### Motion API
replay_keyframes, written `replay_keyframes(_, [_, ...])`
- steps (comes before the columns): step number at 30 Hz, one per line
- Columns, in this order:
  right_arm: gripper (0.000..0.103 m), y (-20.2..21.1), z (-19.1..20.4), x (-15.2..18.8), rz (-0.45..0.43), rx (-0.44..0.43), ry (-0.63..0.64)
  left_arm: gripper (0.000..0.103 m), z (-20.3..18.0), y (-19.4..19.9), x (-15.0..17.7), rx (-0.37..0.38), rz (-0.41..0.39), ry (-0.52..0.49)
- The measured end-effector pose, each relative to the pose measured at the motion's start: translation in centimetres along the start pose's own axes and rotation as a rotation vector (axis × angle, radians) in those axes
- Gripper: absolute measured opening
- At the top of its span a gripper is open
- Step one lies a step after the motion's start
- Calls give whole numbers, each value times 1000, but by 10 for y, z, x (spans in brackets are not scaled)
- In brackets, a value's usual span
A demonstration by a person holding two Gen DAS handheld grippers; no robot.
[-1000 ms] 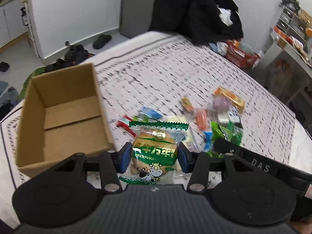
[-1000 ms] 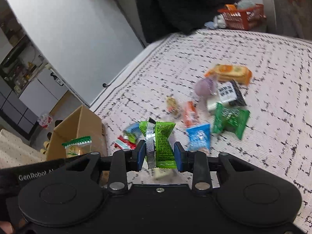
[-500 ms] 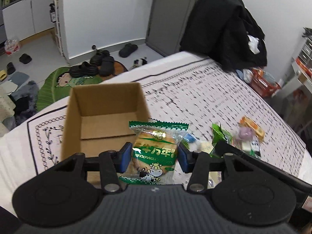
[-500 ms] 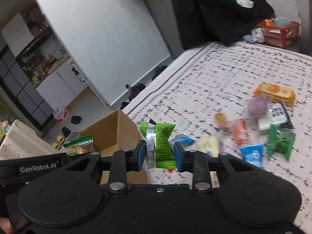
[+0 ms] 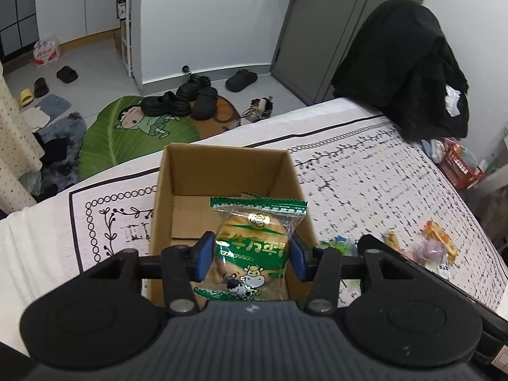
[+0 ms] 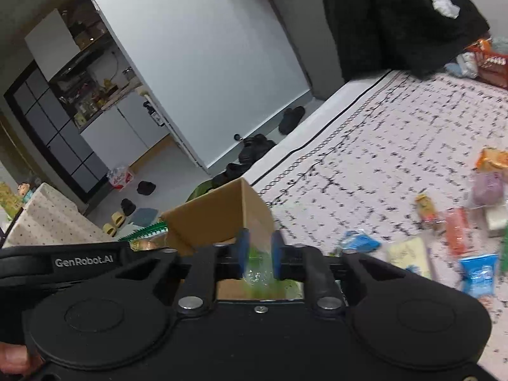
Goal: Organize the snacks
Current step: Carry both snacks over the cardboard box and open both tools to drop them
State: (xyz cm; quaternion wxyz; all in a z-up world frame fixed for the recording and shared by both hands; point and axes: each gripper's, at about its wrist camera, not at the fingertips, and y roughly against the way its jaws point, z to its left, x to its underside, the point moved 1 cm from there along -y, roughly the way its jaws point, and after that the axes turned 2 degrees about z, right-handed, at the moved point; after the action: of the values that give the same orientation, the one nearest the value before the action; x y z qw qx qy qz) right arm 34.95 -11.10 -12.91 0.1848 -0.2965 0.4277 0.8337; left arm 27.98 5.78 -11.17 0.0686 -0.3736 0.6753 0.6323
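Observation:
My left gripper (image 5: 250, 255) is shut on a clear green-edged cake packet (image 5: 252, 241) printed with cows. It hangs over the open cardboard box (image 5: 222, 171), whose floor shows bare. My right gripper (image 6: 259, 250) is shut on a green packet (image 6: 258, 270), which is blurred and hangs low between the blue pads, right at the box (image 6: 222, 212) and its near right corner. The left gripper's body (image 6: 82, 260) shows at the left of the right wrist view. Several loose snacks (image 6: 457, 231) lie on the bed to the right.
The box stands near the corner of a bed with a white black-patterned cover (image 5: 365, 184). Beyond the bed edge are shoes (image 5: 177, 101) on a green leaf mat (image 5: 127, 130). A black coat (image 5: 406, 70) and a red basket (image 5: 460, 168) sit at the far right.
Both grippers have swung left from the snack pile to the box, which now lies under the left gripper. The right gripper's pads stand closer together and its green packet hangs lower.

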Motion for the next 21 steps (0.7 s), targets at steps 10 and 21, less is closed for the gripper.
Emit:
replay_keyframes(10, [12, -17, 5, -6, 22, 21, 10, 49, 26, -27, -12, -15, 43, 41])
replay_keyframes(21, [56, -39, -27, 7, 195, 146, -88, 55, 33, -48, -21, -19, 84, 34])
